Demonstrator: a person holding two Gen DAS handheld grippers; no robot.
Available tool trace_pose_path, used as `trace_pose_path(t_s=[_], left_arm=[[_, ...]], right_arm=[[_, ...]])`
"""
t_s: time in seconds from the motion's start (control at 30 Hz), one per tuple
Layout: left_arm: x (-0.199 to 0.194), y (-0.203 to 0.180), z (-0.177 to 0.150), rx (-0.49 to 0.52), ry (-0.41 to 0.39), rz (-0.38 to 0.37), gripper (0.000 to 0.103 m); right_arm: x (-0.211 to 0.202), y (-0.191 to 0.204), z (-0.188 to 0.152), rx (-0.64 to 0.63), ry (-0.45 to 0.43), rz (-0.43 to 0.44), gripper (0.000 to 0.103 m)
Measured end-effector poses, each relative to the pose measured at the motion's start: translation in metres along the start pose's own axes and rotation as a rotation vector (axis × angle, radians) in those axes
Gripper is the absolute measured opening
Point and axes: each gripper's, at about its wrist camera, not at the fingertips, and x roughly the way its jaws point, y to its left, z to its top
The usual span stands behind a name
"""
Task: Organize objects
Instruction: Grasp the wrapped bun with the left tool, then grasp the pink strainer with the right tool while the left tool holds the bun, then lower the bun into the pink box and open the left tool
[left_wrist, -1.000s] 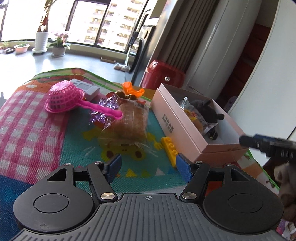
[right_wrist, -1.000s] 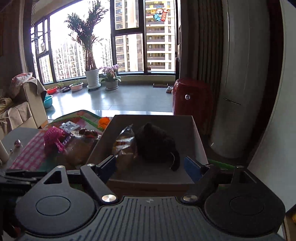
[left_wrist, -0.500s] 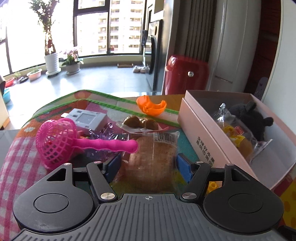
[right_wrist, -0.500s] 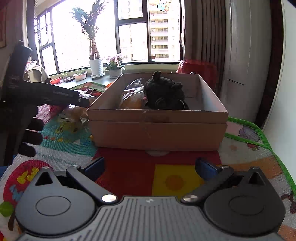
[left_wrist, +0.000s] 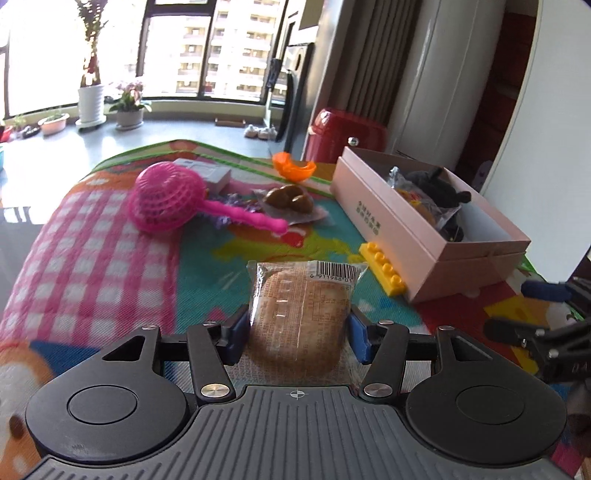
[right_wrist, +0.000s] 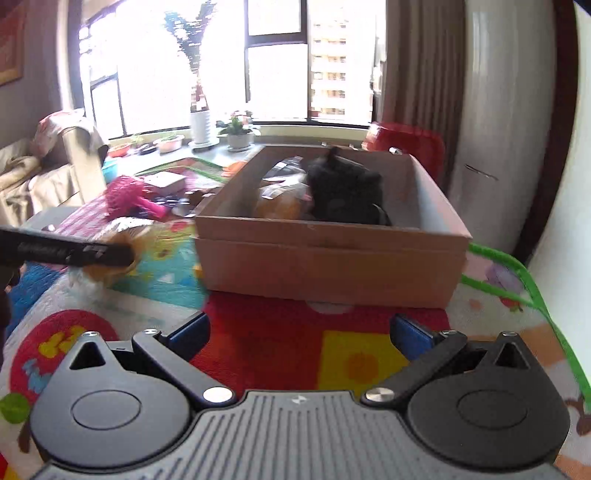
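Left gripper (left_wrist: 297, 334) clenched on wrapped bread (left_wrist: 301, 314), blue pads pressed to both sides of the packet, lifted above the play mat (left_wrist: 103, 266). Right gripper (right_wrist: 299, 332) spread wide, holding nothing, low over red and yellow mat squares just short of the cardboard box (right_wrist: 328, 266).

Noted yellow brick (left_wrist: 384, 273) lying against the box's long wall. Beyond: pink mesh ladle (left_wrist: 173, 205), chestnut pack (left_wrist: 291, 197), orange shell (left_wrist: 293, 170), white gadget (left_wrist: 207, 173) at the far edge. Inside the box: black plush (left_wrist: 441, 188) and a snack bag (left_wrist: 413, 195), near end bare.

Risks judged: slick film and soft loaf, so slipping or squashing likely under uneven squeeze. Packet's barcode end overhung the pads; could catch the box rim on entry. Possible clash with the right gripper parked at the box's near end.
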Motion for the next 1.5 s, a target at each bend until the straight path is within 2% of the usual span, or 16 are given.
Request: trace_pose_path(t_s=[0.13, 0.23, 0.33, 0.47, 0.6, 0.67, 0.7, 0.73, 0.77, 0.97, 1.1, 1.3, 1.5], left_arm=[[-0.023, 0.030, -0.012, -0.056, -0.053, 0.061, 0.059], [-0.031, 0.049, -0.012, -0.098, -0.081, 0.106, 0.059], [-0.039, 0.065, -0.014, -0.137, -0.109, 0.098, 0.058], [-0.050, 0.078, -0.018, -0.158, -0.121, 0.107, 0.058], [-0.051, 0.087, -0.018, -0.169, -0.097, 0.112, 0.058], [-0.050, 0.088, -0.018, -0.172, -0.088, 0.105, 0.058], [-0.050, 0.088, -0.019, -0.167, -0.087, 0.105, 0.058], [-0.050, 0.087, -0.020, -0.166, -0.086, 0.104, 0.058], [-0.050, 0.087, -0.020, -0.169, -0.085, 0.101, 0.058], [-0.048, 0.083, -0.022, -0.177, -0.082, 0.084, 0.058], [-0.050, 0.073, -0.023, -0.172, -0.073, 0.061, 0.058], [-0.053, 0.053, -0.027, -0.172, -0.047, 0.036, 0.058], [-0.052, 0.020, -0.032, -0.139, -0.002, -0.010, 0.058]], right_arm=[[-0.002, 0.034, 0.041, -0.056, -0.023, 0.105, 0.103], [0.015, 0.070, 0.080, -0.110, -0.015, 0.170, 0.103], [0.051, 0.116, 0.111, -0.203, 0.000, 0.191, 0.103], [0.116, 0.169, 0.135, -0.294, 0.046, 0.209, 0.103], [0.173, 0.204, 0.147, -0.303, 0.112, 0.207, 0.103], [0.195, 0.214, 0.151, -0.283, 0.158, 0.207, 0.097], [0.203, 0.218, 0.151, -0.278, 0.185, 0.205, 0.086], [0.207, 0.221, 0.151, -0.278, 0.199, 0.187, 0.082], [0.207, 0.223, 0.150, -0.282, 0.198, 0.174, 0.082], [0.161, 0.194, 0.145, -0.261, 0.171, 0.208, 0.082], [0.114, 0.161, 0.140, -0.189, 0.196, 0.229, 0.082], [0.043, 0.122, 0.105, -0.163, 0.192, 0.206, 0.082], [-0.008, 0.068, 0.064, -0.029, 0.207, 0.198, 0.082]])
